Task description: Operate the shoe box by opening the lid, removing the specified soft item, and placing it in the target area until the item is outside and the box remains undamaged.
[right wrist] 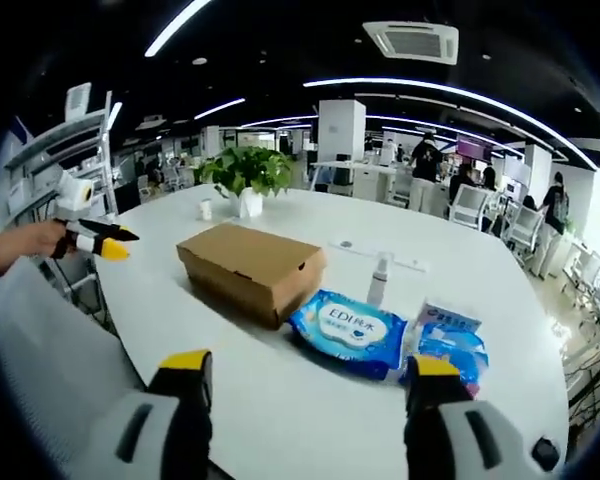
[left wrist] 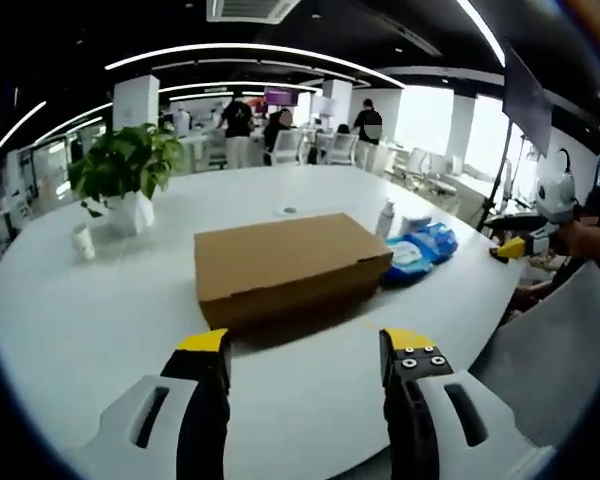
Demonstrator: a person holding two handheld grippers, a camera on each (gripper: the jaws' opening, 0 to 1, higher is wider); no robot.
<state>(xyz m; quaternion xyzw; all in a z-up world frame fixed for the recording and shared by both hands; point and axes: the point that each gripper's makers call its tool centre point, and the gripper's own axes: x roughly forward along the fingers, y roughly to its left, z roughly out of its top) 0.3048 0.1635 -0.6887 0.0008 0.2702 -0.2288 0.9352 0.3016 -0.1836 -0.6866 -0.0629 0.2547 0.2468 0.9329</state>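
Observation:
A closed brown cardboard shoe box (left wrist: 290, 265) lies in the middle of the round white table (left wrist: 100, 330), lid down. My left gripper (left wrist: 307, 345) is open just in front of the box, yellow-tipped jaws wide apart, nothing between them. At the right edge of this view a hand holds my right gripper (left wrist: 515, 247). In the right gripper view the box (right wrist: 250, 265) sits left of centre, well ahead of my open right gripper (right wrist: 312, 365). My left gripper (right wrist: 95, 240) enters there from the left, off the table's edge. The soft item is hidden inside the box.
Blue wet-wipe packs (right wrist: 350, 330) and smaller packs (right wrist: 450, 345) lie right of the box, with a white bottle (right wrist: 380, 280) behind them. A potted plant (left wrist: 130, 170) and a small cup (left wrist: 83, 240) stand at the far left. People and chairs are beyond the table.

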